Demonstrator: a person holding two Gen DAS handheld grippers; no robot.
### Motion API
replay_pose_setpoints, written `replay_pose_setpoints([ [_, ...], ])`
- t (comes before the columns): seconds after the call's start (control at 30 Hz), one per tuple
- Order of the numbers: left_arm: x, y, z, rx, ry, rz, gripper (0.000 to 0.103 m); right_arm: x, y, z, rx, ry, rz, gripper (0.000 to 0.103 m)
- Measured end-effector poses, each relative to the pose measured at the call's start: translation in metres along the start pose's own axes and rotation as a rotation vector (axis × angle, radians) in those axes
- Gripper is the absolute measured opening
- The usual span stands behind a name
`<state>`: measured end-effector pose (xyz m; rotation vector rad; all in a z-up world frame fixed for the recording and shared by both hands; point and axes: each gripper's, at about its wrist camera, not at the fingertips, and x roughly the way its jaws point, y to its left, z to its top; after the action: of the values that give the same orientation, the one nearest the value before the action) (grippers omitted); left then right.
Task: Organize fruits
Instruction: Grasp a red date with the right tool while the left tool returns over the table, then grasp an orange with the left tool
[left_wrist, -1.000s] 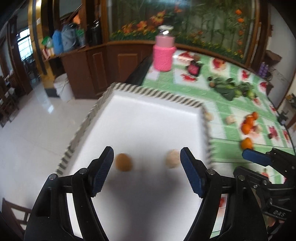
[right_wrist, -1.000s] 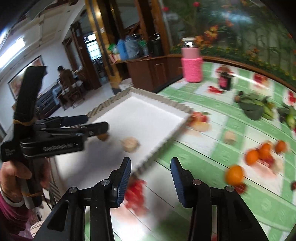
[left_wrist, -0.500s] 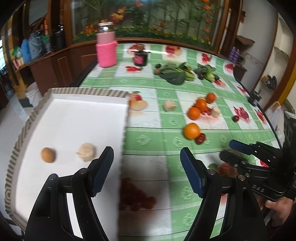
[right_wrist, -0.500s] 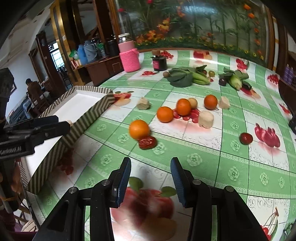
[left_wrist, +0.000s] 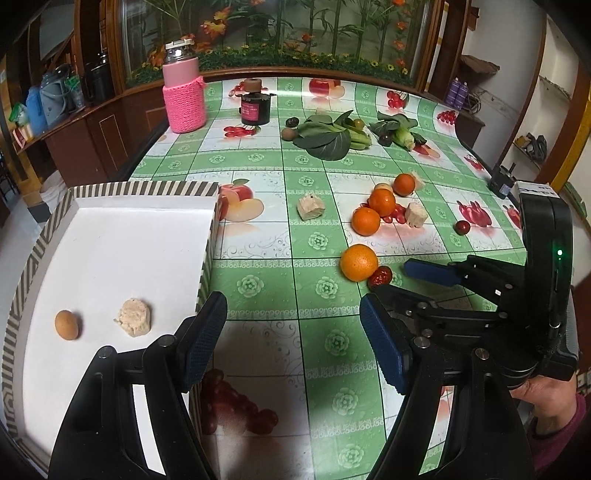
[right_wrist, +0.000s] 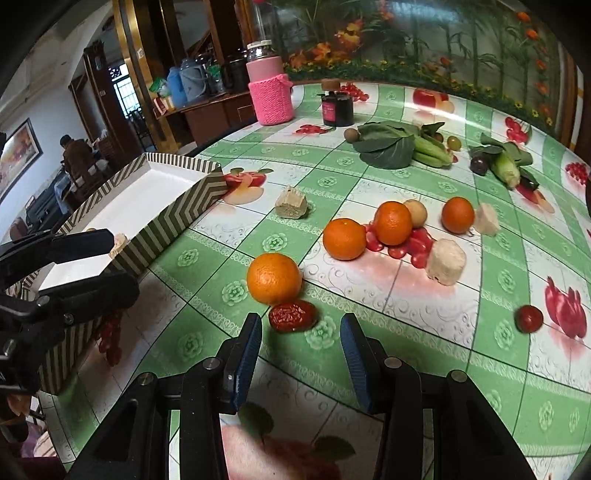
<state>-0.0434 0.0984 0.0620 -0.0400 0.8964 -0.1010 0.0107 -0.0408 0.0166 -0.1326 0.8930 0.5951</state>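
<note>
A striped-rim white tray (left_wrist: 110, 236) sits at the table's left edge and holds a small brown fruit (left_wrist: 66, 324) and a pale lump (left_wrist: 133, 316). My left gripper (left_wrist: 293, 332) is open and empty beside the tray's right wall. My right gripper (right_wrist: 301, 338) is open and empty, just short of a red date (right_wrist: 292, 315) that lies next to an orange (right_wrist: 274, 278). More oranges (right_wrist: 392, 222), red cherry tomatoes (right_wrist: 413, 240) and pale lumps (right_wrist: 445, 261) lie further back. The right gripper also shows in the left wrist view (left_wrist: 417, 280).
A pink-sleeved flask (left_wrist: 184, 98), a dark jar (left_wrist: 255, 104), leafy greens (left_wrist: 327, 134) and corn (right_wrist: 506, 168) stand at the table's far side. A lone red tomato (right_wrist: 529, 318) lies right. The tray wall (right_wrist: 177, 218) is left of my right gripper.
Both grippers swung right, away from the tray toward the fruit. The right gripper came closer to the orange and the date. Both stay open and empty.
</note>
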Motion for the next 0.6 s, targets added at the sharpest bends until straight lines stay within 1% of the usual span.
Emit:
replay_pose_setpoints([
  [0.1,0.005,-0.001,0.003,0.000,0.012,0.000,0.075,0.002,0.004,0.003,-0.017,-0.002,0.034,0.043],
  [0.13,0.007,-0.001,0.004,-0.002,0.014,-0.001,0.075,0.005,0.006,0.004,-0.033,0.003,0.033,0.041],
  [0.17,0.008,-0.001,0.005,-0.003,0.016,-0.001,0.075,0.008,0.007,0.005,-0.040,0.013,0.022,0.034],
  [0.2,0.009,-0.002,0.006,-0.003,0.019,0.000,0.075,0.011,0.008,0.004,-0.050,0.026,0.010,0.030],
  [0.23,0.011,-0.002,0.006,-0.002,0.021,0.001,0.075,0.011,0.008,0.004,-0.059,0.020,0.010,0.029],
  [0.37,0.020,-0.007,0.008,0.004,0.040,0.003,0.075,0.011,0.005,0.004,-0.046,0.011,0.040,0.029],
  [0.5,0.031,-0.013,0.010,-0.002,0.061,0.001,0.075,0.000,-0.005,0.001,-0.013,-0.005,0.028,0.028],
  [0.6,0.037,-0.021,0.013,0.005,0.066,-0.006,0.075,-0.019,-0.018,-0.003,0.034,-0.042,0.011,0.029],
])
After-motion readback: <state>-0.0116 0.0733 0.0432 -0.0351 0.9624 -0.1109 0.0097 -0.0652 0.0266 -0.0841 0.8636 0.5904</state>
